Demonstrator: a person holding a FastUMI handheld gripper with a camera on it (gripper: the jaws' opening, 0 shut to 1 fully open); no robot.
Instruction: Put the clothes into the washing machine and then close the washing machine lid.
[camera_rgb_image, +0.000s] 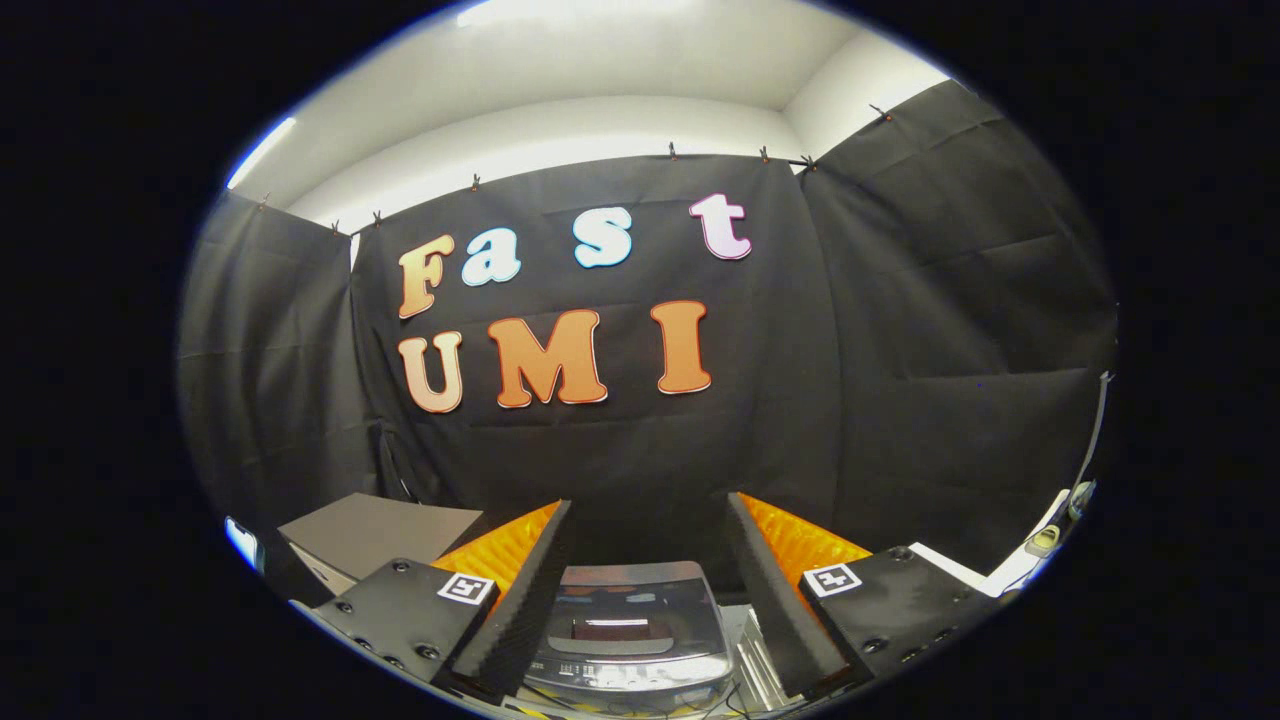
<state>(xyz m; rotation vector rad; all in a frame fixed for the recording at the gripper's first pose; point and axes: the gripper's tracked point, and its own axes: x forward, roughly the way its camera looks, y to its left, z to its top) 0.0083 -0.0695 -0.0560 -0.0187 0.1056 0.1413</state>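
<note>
Between the spread, empty tongs (640, 585), just ahead and below, the washing machine (632, 635) was seen, its lid seemingly lowered. No clothes were held; a closed lid could block loading.

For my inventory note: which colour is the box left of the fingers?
Grey, seen in the gripper view: the box sits beyond the open gripper.
</note>
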